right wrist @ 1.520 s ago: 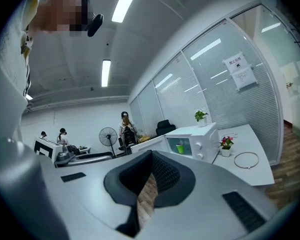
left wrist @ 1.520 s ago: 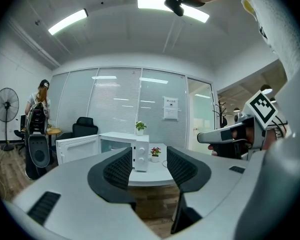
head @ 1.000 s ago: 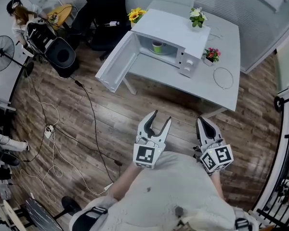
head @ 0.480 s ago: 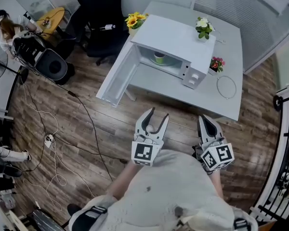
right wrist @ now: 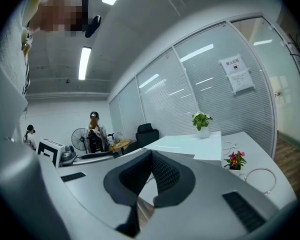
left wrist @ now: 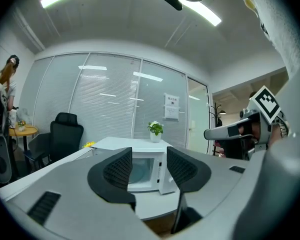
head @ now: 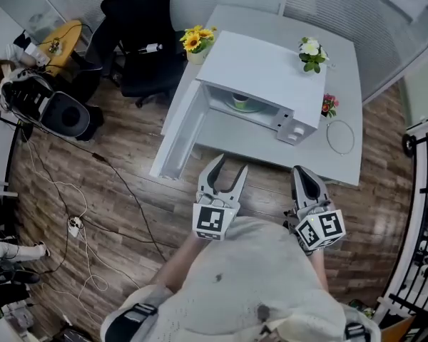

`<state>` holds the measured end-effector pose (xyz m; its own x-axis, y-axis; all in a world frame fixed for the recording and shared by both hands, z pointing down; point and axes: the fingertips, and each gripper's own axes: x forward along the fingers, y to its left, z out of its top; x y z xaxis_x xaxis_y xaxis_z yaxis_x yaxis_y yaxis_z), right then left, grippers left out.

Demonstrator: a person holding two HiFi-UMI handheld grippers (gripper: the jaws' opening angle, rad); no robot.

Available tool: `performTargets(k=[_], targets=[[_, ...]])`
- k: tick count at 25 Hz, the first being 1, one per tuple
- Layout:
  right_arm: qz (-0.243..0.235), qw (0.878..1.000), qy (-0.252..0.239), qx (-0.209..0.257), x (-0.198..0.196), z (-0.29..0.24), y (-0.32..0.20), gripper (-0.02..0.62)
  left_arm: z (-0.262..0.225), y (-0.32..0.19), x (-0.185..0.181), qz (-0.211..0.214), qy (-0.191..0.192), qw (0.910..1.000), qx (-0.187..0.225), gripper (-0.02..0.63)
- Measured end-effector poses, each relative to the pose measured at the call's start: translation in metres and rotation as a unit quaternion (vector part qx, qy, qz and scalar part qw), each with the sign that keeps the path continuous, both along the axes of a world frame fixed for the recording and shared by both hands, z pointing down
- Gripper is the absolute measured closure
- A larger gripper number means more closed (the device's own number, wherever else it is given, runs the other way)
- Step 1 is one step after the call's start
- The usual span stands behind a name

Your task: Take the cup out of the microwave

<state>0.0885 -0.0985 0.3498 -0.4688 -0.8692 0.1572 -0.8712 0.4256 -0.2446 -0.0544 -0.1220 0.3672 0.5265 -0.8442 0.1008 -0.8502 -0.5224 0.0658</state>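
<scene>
The wood-plank floor [head: 385, 205] shines, while the table [head: 342, 55] and microwave [head: 260, 66] look smooth and matt.

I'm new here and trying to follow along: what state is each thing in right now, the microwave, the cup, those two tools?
Microwave door: swung wide open.
Cup: inside the microwave, not touched by either tool.
Left tool: open, nothing between its jaws.
Right tool: shut, holding nothing.

The microwave [head: 260, 66] cavity opens toward six o'clock, unblocked. Its swung-out door [head: 178, 134] stands at the opening's nine o'clock. Bare floor [head: 164, 205] fronts the counter [head: 346, 70].
</scene>
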Motion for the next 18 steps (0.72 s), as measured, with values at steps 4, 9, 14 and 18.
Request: performTargets(k=[4,9,14,18], targets=[[0.011,1.0,0.003,0.0,-0.018,0.003,-0.023,0.586,0.008,-0.029,-0.017,0.011,0.0,0.9999,-0.004,0.39],[0.024,1.0,0.007,-0.006,-0.034,0.008,-0.038,0.586,0.022,-0.052,-0.032,0.024,-0.004,0.9996,-0.015,0.387],[0.042,0.999,0.012,-0.017,-0.034,0.014,-0.048,0.586,0.04,-0.069,-0.033,0.035,-0.007,0.9988,-0.034,0.377],[0.049,0.998,0.016,-0.025,-0.031,0.021,-0.056,0.586,0.057,-0.083,-0.028,0.044,-0.015,0.998,-0.044,0.371]])
